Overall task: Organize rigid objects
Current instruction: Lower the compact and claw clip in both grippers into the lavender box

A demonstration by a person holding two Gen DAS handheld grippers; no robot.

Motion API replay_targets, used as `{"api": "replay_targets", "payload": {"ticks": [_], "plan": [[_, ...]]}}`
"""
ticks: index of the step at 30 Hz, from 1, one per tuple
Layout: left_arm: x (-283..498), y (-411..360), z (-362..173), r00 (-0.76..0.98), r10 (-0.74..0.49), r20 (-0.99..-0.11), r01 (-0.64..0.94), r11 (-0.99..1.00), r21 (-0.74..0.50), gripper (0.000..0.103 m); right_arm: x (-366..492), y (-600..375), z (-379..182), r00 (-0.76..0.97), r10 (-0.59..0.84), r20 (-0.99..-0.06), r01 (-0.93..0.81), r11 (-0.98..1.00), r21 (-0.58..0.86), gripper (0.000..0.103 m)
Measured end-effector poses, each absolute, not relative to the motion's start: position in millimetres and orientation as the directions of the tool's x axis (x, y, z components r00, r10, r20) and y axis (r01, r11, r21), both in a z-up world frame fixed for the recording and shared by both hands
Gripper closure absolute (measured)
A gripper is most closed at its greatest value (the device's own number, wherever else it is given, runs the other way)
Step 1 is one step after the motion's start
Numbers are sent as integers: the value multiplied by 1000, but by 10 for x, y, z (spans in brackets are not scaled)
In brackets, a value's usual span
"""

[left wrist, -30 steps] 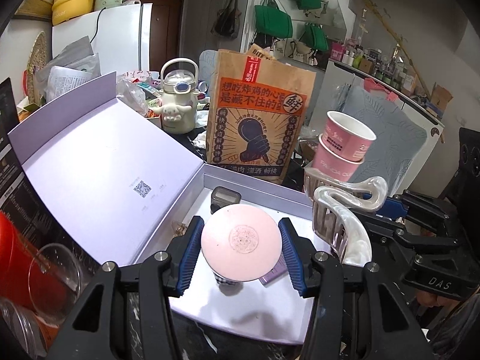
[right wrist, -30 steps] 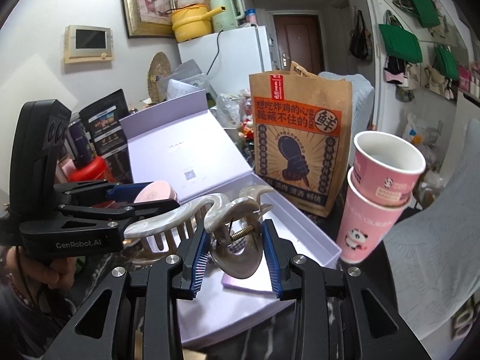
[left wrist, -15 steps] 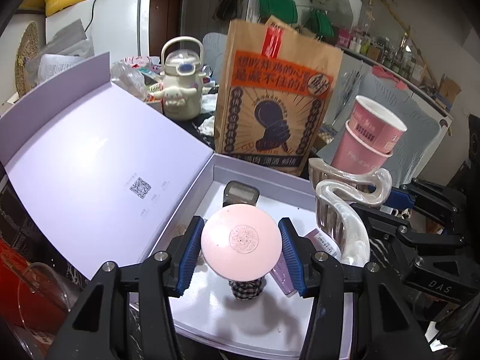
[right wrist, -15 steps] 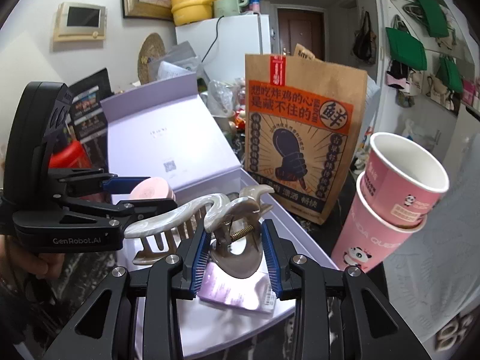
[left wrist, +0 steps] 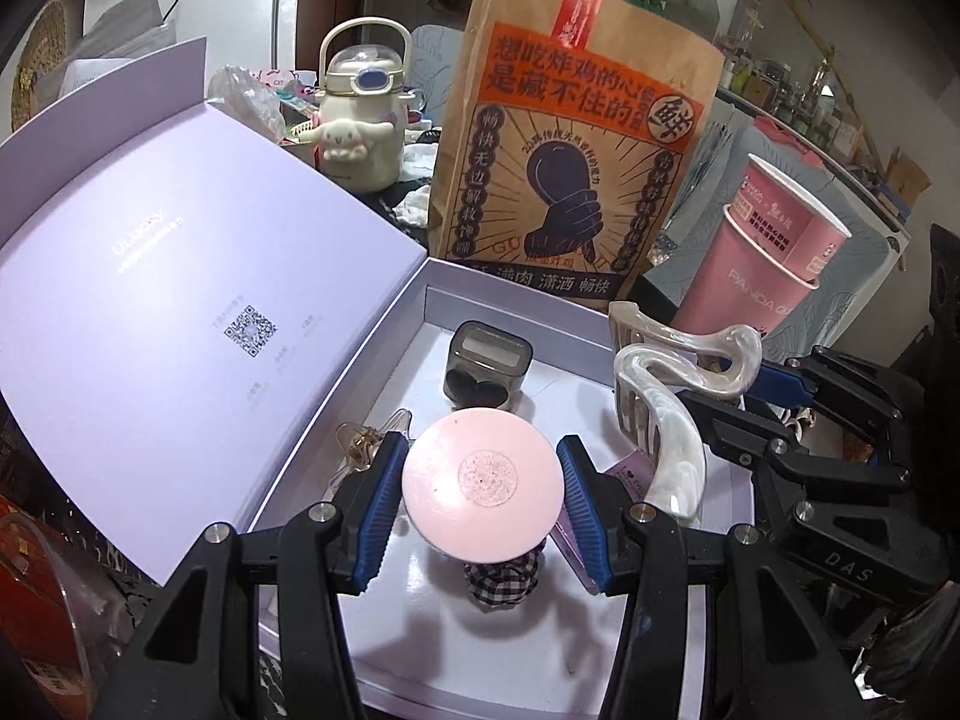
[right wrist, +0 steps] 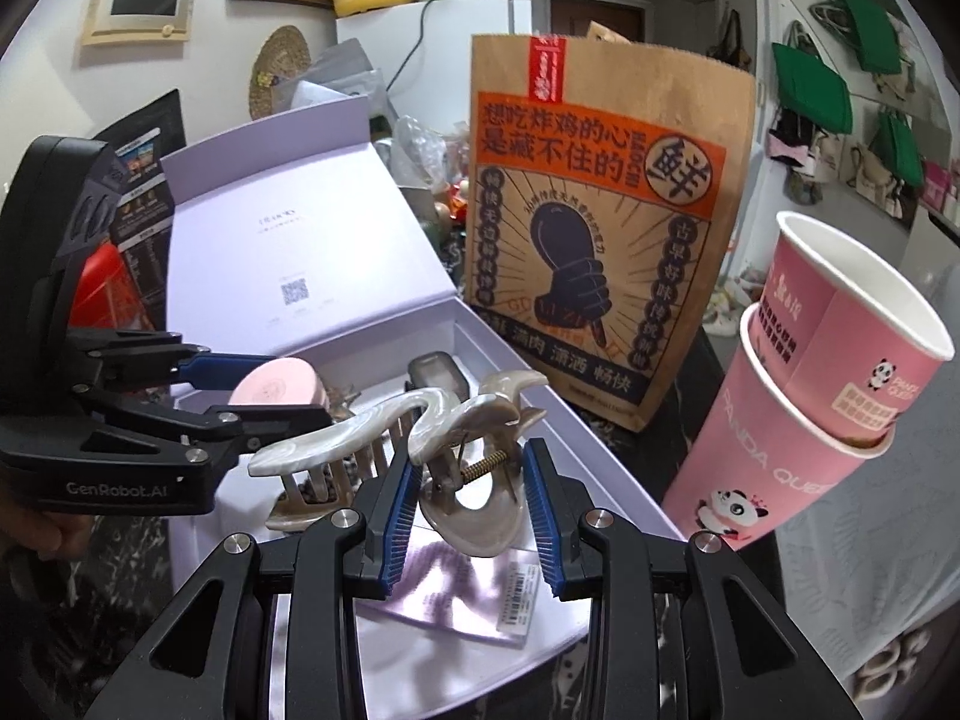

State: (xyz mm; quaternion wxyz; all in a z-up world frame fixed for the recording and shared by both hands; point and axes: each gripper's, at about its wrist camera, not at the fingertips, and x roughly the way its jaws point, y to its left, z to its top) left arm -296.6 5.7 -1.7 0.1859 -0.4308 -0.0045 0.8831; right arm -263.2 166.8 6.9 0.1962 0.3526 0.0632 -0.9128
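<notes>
My left gripper (left wrist: 483, 483) is shut on a round pink compact (left wrist: 483, 485) and holds it over the open lilac box (left wrist: 516, 306). My right gripper (right wrist: 471, 501) is shut on a pearly white hair claw clip (right wrist: 462, 450), also above the box; the clip shows in the left wrist view (left wrist: 666, 414) to the right of the compact. Inside the box lie a small grey case with a heart (left wrist: 489, 363), a checked fabric item (left wrist: 501, 582) under the compact, a clear hair clip (left wrist: 360, 444) and a lilac packet (right wrist: 462, 588).
The box lid (left wrist: 162, 324) stands open at the left. A brown paper bag (left wrist: 576, 138) stands behind the box. Two stacked pink paper cups (right wrist: 810, 384) stand at the right. A cream kettle-shaped bottle (left wrist: 360, 120) is at the back. A red object (left wrist: 30, 588) is at the left.
Both grippers have moved forward and lower over the box with their objects still held. The grey case and the checked item under the compact have come into fuller view.
</notes>
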Motion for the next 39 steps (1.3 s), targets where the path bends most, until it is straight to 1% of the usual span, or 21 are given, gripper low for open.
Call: {"api": "replay_targets", "payload": {"ticks": [13,25,39], "plan": [[-3019,89,-238,-518,311,-796,-298,-939,-173,52,-2717,1630,-175,-630,-303,-715,414,-910,21,69],[-3047,51,-416,-477,326,-816,-290,-935,-204,52,-2778,1596,-379,-594,-281,-754,417,-909,11,69],[-2994,155,-420,-495,279,-823,-303,-943,-137,52,-2808,1578,-416,-569,-264,-778,413,-911,7,68]]}}
